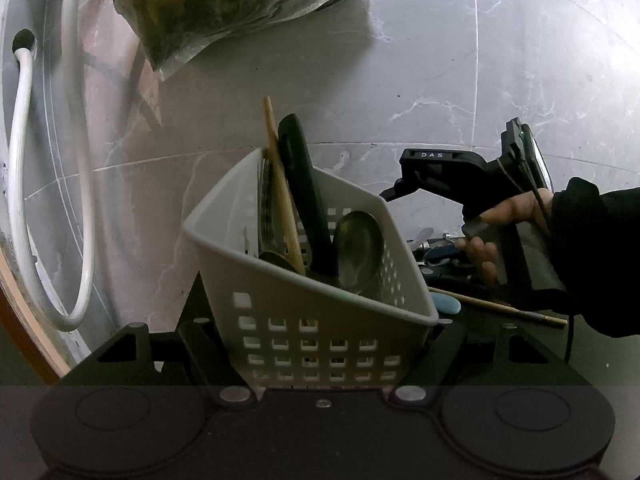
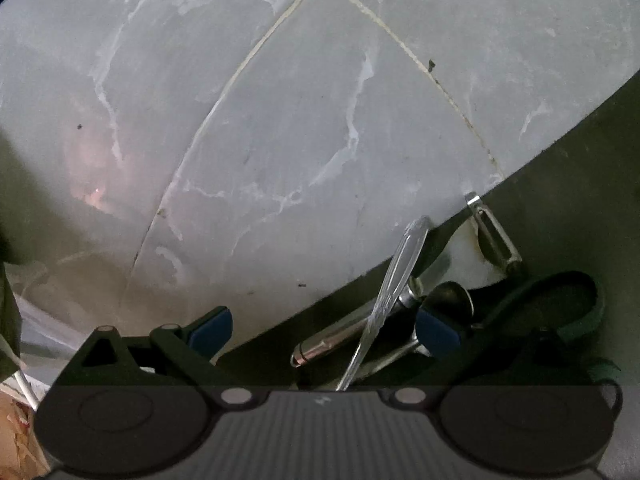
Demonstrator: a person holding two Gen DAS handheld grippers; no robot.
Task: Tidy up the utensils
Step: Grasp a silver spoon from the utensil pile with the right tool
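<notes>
My left gripper [image 1: 320, 346] is shut on a white perforated basket [image 1: 320, 316], a finger on each side wall. In the basket stand a wooden chopstick [image 1: 280, 184], a black-handled utensil [image 1: 304, 192], a metal spoon [image 1: 358, 252] and a fork [image 1: 266, 208]. Another chopstick [image 1: 500, 307] lies on the dark counter to the right. My right gripper [image 2: 324, 332] is open, its blue pads [image 2: 212, 330] wide apart over a loose pile: a long silver handle [image 2: 394, 280], a thick metal handle [image 2: 332, 344], a small spoon bowl [image 2: 456, 300] and a peeler [image 2: 496, 236]. No pad presses on them.
A grey marble-tiled wall [image 1: 420, 60] rises behind the dark counter [image 2: 580, 168]. A white hose [image 1: 20, 160] loops at the left, and a plastic bag of greens [image 1: 224, 12] hangs above. A hand in a black sleeve [image 1: 592, 248] holds the right gripper [image 1: 436, 172]. A dark green strap [image 2: 576, 300] lies by the pile.
</notes>
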